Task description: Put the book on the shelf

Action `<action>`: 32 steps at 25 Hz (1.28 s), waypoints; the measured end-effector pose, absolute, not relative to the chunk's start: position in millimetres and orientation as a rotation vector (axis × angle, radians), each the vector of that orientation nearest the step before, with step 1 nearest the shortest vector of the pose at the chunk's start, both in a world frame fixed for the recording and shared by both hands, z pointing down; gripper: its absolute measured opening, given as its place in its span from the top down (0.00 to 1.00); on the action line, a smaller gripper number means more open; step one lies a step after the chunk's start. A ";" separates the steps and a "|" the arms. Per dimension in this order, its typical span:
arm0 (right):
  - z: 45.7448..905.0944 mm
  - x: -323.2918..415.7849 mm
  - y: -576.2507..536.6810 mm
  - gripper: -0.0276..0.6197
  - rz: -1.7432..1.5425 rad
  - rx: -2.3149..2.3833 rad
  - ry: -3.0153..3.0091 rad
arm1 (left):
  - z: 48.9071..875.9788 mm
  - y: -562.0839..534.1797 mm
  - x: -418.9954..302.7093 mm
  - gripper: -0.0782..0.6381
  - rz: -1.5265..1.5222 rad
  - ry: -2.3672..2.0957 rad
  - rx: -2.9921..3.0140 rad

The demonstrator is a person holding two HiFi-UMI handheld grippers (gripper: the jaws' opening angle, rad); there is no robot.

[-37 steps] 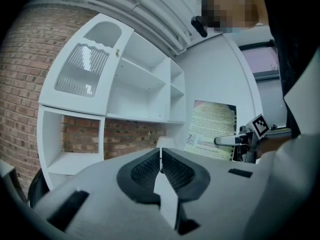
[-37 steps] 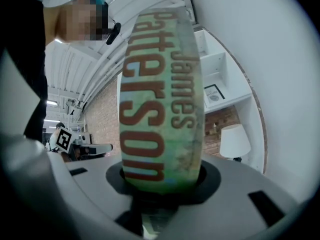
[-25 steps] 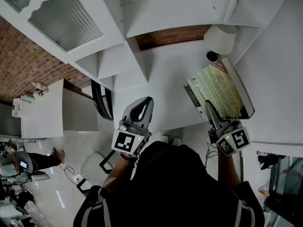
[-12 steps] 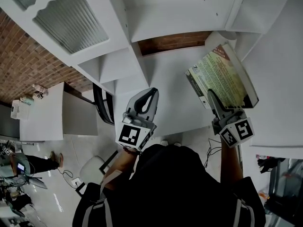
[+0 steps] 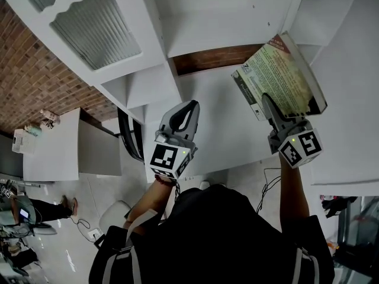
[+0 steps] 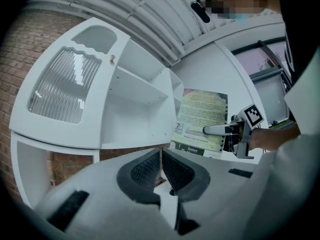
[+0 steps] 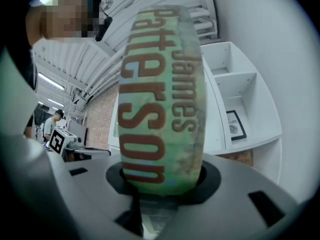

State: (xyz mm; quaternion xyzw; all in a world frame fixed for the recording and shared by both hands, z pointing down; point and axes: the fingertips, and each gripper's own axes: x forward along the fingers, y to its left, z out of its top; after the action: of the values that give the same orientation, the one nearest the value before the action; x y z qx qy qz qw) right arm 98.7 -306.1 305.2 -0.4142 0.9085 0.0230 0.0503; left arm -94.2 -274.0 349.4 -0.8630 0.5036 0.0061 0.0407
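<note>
Book [image 5: 283,76] raised toward shelf [image 5: 225,22], clamped in right gripper [image 5: 267,102], left gripper [image 5: 189,107] closed

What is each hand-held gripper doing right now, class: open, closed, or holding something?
Left hand-held gripper: closed, empty.
Right hand-held gripper: closed on the book.

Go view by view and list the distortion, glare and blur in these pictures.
Head view: evenly lit and sharp, but the shelf unit's straight edges splay outward. Left gripper view: fisheye with dark corners, and glare streaks on the ribbed glass door. Right gripper view: the book's spine bulges hugely, its lettering slightly soft.
</note>
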 end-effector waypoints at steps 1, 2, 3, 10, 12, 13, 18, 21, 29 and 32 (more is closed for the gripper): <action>302.1 97.9 -309.2 0.70 0.082 -1.268 2.767 | 347.7 -276.6 -94.4 0.85 0.019 1.538 -2.641; 298.3 96.7 -311.6 0.70 0.081 -1.271 2.767 | 345.5 -278.8 -94.3 0.85 0.020 1.531 -2.637; 293.3 95.1 -313.2 0.70 0.071 -1.264 2.764 | 342.5 -280.6 -94.0 0.85 0.023 1.521 -2.630; 267.5 90.5 -332.8 0.70 0.107 -1.253 2.759 | 329.9 -293.1 -94.9 0.85 0.030 1.516 -2.612; 261.1 88.3 -340.6 0.70 0.128 -1.253 2.767 | 324.9 -298.4 -95.8 0.85 0.038 1.515 -2.598; 257.8 87.5 -344.9 0.70 0.140 -1.254 2.772 | 322.9 -300.7 -95.8 0.85 0.034 1.513 -2.593; 243.8 89.2 -369.5 0.70 0.161 -1.261 2.774 | 312.6 -312.2 -93.8 0.85 0.018 1.507 -2.572; 237.1 89.1 -383.3 0.70 0.180 -1.276 2.769 | 306.8 -318.1 -93.7 0.85 0.031 1.502 -2.558; 221.0 81.5 -423.1 0.70 0.177 -1.319 2.763 | 292.5 -336.3 -95.1 0.85 0.038 1.489 -2.529; 216.9 80.6 -440.4 0.70 0.160 -1.344 2.771 | 286.2 -340.3 -90.7 0.85 0.044 1.472 -2.514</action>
State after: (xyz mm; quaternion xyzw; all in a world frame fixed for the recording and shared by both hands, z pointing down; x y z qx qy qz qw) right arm 80.6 -440.4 216.9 -0.4355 0.8982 0.0520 0.0288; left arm -90.7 -340.3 286.2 -0.8573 0.5019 0.0152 0.1137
